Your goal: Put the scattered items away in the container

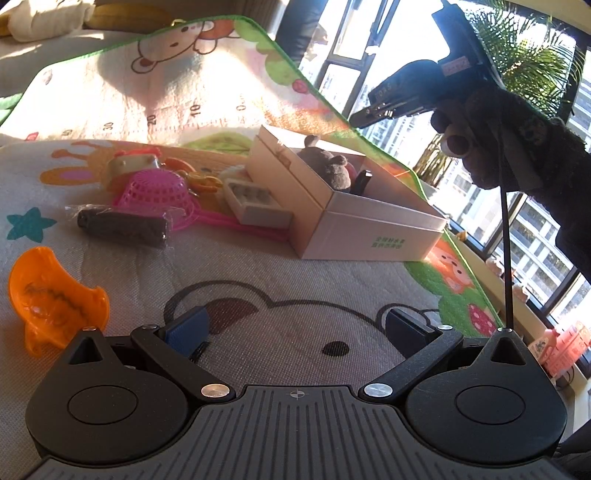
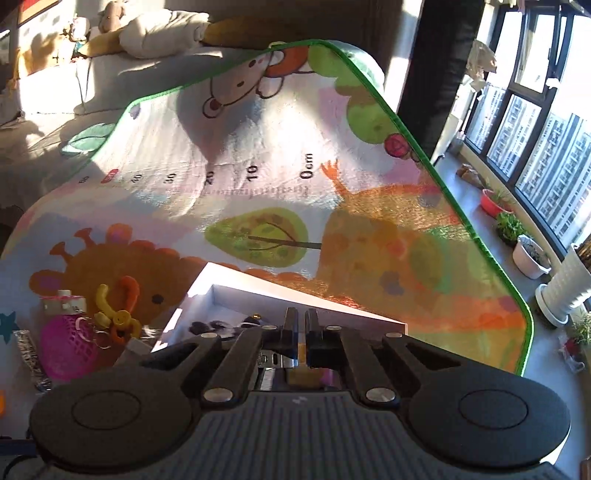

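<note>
A white cardboard box (image 1: 369,229) stands on a cartoon play mat and holds a dark plush bear (image 1: 328,166). Left of it lie a pink sieve (image 1: 155,192), a grey tray-like block (image 1: 255,203), a black wrapped cylinder (image 1: 122,227), a yellow-and-orange key toy (image 2: 118,314) and an orange scoop (image 1: 51,295). My left gripper (image 1: 295,325) is open and empty, low over the mat, in front of the box. My right gripper (image 2: 301,325) hangs above the box (image 2: 207,291) with its jaws nearly together; I see nothing between them. It also shows in the left wrist view (image 1: 360,118).
The mat's green edge (image 2: 461,221) drops off to the right toward a window ledge with plant pots (image 2: 532,254). A sofa with pillows (image 2: 159,33) lies beyond the mat. A pink object (image 1: 561,347) sits low by the window.
</note>
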A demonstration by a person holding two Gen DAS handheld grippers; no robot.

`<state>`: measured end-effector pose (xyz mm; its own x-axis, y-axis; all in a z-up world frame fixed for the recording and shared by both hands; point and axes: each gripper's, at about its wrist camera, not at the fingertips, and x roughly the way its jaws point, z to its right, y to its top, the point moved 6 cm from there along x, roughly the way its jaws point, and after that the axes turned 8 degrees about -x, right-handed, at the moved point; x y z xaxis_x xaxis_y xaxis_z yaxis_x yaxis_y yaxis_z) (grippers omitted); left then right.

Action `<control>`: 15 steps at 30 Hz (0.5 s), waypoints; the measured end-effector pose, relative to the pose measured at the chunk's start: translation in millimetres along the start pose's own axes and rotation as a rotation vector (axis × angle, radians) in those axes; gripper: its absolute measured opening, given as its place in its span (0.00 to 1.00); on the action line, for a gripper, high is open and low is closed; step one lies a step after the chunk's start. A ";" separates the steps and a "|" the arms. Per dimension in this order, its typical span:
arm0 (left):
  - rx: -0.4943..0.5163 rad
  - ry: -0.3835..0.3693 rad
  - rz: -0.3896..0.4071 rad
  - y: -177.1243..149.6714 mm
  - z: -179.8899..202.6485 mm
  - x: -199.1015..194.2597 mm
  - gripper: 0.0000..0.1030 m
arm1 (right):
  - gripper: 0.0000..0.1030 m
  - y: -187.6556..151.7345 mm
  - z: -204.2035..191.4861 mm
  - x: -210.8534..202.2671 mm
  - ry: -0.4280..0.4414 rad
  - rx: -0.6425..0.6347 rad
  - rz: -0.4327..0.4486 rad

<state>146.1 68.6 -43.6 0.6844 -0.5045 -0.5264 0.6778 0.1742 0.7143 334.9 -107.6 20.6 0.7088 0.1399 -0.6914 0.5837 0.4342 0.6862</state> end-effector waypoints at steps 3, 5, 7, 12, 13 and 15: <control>-0.026 -0.008 -0.006 2.7 -1.9 1.1 1.00 | 0.21 8.3 -50.5 -7.0 0.135 -0.047 0.015; -0.028 -0.006 -0.013 3.4 -2.2 0.9 1.00 | 0.41 10.8 -86.8 -5.2 0.230 -0.076 0.006; -0.009 0.008 -0.025 3.0 -1.2 -1.0 1.00 | 0.50 15.2 -119.5 1.3 0.283 -0.115 0.011; 0.056 0.112 0.038 6.1 -4.6 -25.9 1.00 | 0.73 25.3 -173.7 40.8 0.325 -0.157 0.000; 0.065 0.134 0.060 7.2 -7.0 -32.7 1.00 | 0.73 25.8 -180.7 50.1 0.325 -0.159 -0.004; 0.074 0.181 0.095 9.4 -13.8 -45.3 1.00 | 0.74 25.8 -192.7 68.5 0.325 -0.142 -0.007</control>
<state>125.2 104.8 -19.3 0.7859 -0.3277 -0.5244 0.5909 0.1481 0.7930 322.1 84.6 -52.7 0.5282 0.4026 -0.7476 0.5108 0.5527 0.6585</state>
